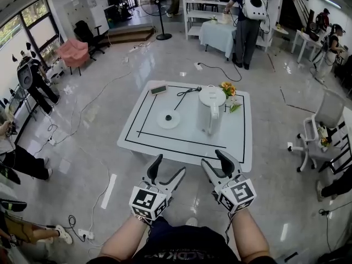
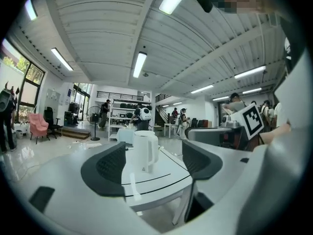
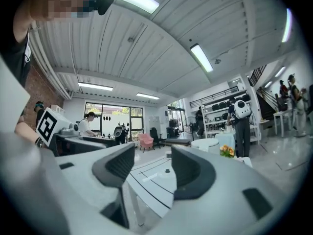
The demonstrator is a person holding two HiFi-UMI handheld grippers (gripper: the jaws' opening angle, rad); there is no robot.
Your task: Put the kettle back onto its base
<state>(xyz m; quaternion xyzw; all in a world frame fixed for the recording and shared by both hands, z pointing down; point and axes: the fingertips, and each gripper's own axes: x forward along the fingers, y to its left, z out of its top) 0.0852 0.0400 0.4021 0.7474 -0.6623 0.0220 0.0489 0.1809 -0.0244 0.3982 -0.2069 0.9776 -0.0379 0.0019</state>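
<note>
White plastic electric kettle (image 1: 211, 113) upright, lid on, on low white square table (image 1: 181, 150). It stands ahead of the right gripper (image 1: 212, 158), well apart from it, and is not on its stand. Round white base disc (image 1: 168, 119) with dark centre stud lies flat ahead of the left gripper (image 1: 170, 165), near the kettle on that gripper's side, the two not touching. Left gripper view: kettle (image 2: 145, 151) framed between the jaws but far beyond them; jaws wide apart, nothing in them. Right gripper view: base disc (image 3: 167, 171) shows in the gap, far off; jaws parted somewhat less, holding nothing. Both grippers short of the table's near edge. Black cord (image 1: 184, 95) runs beyond the base disc. Small bunch of yellow and orange flowers (image 1: 228, 88) beyond the kettle, at the table's far edge.
</note>
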